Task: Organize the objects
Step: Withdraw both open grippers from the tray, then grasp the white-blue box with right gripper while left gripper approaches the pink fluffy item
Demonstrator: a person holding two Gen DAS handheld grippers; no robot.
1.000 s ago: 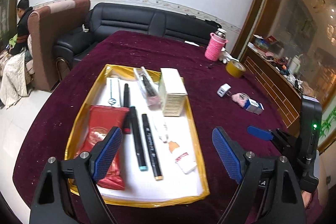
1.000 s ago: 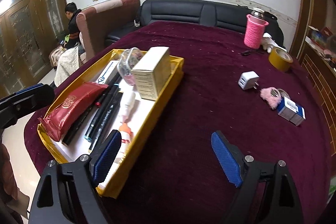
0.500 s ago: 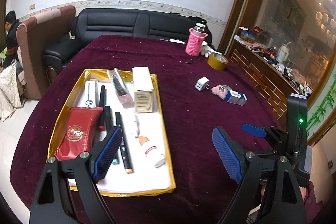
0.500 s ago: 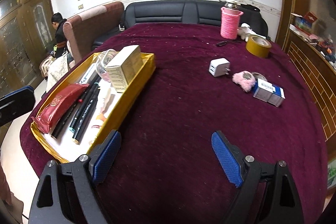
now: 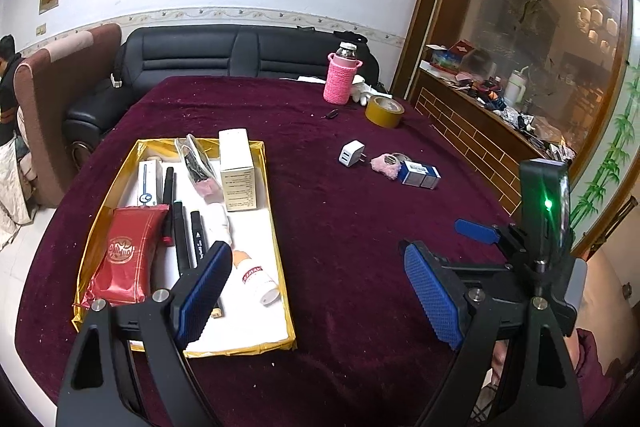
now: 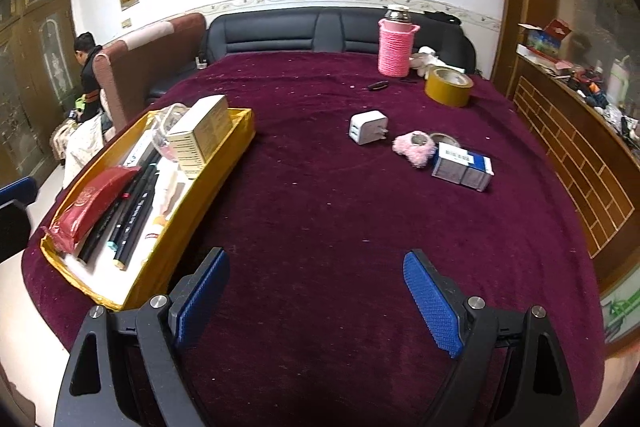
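Both claws, wide and empty, have swung rightward off the tray (image 5: pixel 276 227).

Left fingers (image 5: pixel 208 287) hide marker (image 5: pixel 199 239) ends; box (image 5: pixel 237 171) print too small to read.

Gold tray (image 5: pixel 276 227) on maroon cloth: red pouch (image 5: pixel 124 255), markers (image 5: pixel 182 235), upright cream box (image 5: pixel 237 169), tube (image 5: pixel 256 275) inside. Loose to its right: white charger (image 5: pixel 352 153), pink puff (image 5: pixel 386 165), blue box (image 5: pixel 419 174)
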